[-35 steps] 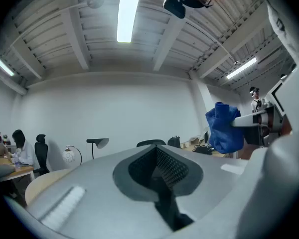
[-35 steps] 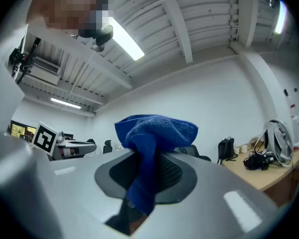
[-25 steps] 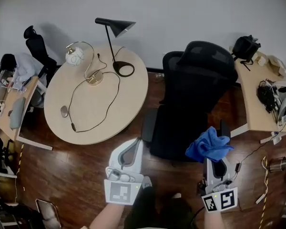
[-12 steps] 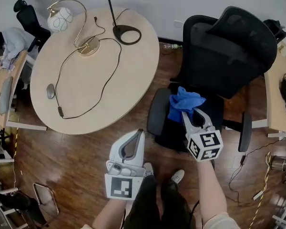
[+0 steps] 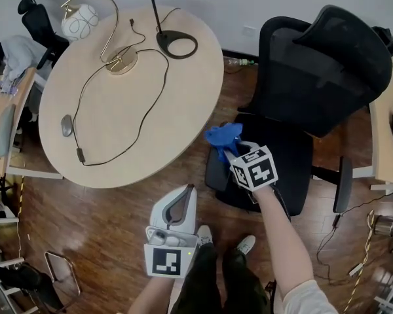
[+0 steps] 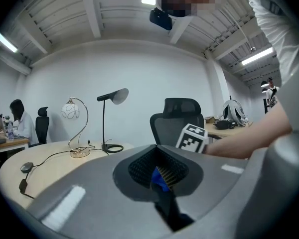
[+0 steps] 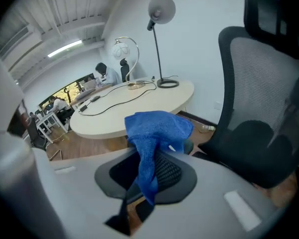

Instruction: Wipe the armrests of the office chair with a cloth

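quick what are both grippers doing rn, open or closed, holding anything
Left gripper: closed, holding nothing.
Right gripper: closed on the blue cloth.
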A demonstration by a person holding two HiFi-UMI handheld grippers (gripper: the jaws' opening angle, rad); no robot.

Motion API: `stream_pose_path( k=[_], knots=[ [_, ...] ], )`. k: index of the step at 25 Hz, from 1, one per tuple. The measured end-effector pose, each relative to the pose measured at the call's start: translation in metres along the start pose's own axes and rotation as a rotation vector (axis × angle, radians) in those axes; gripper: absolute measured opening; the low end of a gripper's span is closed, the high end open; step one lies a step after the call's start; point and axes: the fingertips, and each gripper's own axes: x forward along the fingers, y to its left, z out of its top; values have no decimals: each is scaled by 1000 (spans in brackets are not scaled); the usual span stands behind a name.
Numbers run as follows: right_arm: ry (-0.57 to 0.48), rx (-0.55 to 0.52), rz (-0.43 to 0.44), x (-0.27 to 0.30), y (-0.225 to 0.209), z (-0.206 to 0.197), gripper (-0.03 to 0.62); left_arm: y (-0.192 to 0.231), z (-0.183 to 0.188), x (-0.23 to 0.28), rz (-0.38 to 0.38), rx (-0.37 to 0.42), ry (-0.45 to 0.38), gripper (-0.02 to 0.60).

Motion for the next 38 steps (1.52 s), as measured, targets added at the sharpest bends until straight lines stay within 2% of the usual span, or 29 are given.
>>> stream_pose_path(
  k=[4, 6, 8, 10, 13, 16, 19, 21, 23, 27, 30, 33, 38],
  knots=[
    [-57, -8, 54, -40, 72, -53, 77, -3, -2, 5, -12, 4, 11, 58],
    [-129, -40, 67, -52, 101, -70, 77, -6, -9, 9, -19, 8, 21, 58],
    [-223, -52, 48, -67, 114, -73, 77, -10, -16, 14, -25, 11, 22, 58],
    [-350, -5, 17, -96, 113, -55, 77, -16, -23, 20, -37, 13, 15, 58],
    [-512, 5, -77, -160, 80, -26, 77, -28, -24, 27, -65, 36, 0, 58],
    [-572, 89, -189, -256, 19, -22, 77, -54, -14, 39, -94, 88, 4, 58],
    [-659, 115, -383, -356, -41, -35, 77, -107, 9, 57, -151, 133, -1, 58],
    [-661, 159, -470, -398, -68, -62, 77, -151, 29, 70, -214, 144, -10, 58],
    [-655, 201, -521, -432, -92, -84, 77, -196, 47, 81, -269, 170, -15, 58],
    [-665, 239, -594, -486, -129, -112, 77, -273, 64, 104, -349, 239, -38, 60],
    [-657, 280, -619, -503, -157, -138, 77, -322, 65, 120, -391, 262, -53, 60],
    [-553, 334, -599, -480, -210, -174, 77, -362, 60, 136, -413, 249, -40, 60],
    [-258, 430, -433, -371, -335, -208, 77, -390, 46, 152, -417, 198, -21, 66]
  ],
)
